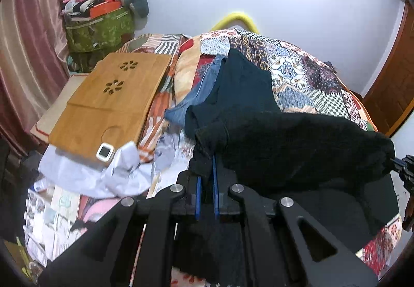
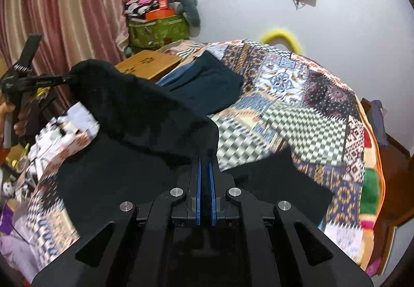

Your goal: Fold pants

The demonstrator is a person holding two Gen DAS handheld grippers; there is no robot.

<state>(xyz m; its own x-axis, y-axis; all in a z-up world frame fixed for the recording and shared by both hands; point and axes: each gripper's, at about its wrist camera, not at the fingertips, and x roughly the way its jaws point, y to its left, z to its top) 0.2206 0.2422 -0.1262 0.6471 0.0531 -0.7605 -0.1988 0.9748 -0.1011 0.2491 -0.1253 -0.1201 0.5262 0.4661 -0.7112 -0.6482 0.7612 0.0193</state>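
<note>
Black pants [image 1: 297, 147] hang stretched between my two grippers above a patchwork bedspread [image 1: 305, 74]. My left gripper [image 1: 206, 160] is shut on one corner of the pants. My right gripper [image 2: 205, 160] is shut on the other corner of the pants [image 2: 134, 110]. The lower part of the pants lies on the bed [image 2: 108, 183]. The right gripper shows at the right edge of the left wrist view [image 1: 403, 167]. The left gripper shows at the left of the right wrist view [image 2: 64, 78].
Folded dark teal and blue garments [image 1: 233, 85] lie stacked on the bed beyond the pants. A wooden lap tray [image 1: 111, 100] lies at the left with a small white device [image 1: 104, 151] on it. Papers and clutter [image 1: 77, 183] lie left. A green bag [image 1: 101, 28] stands by the curtain.
</note>
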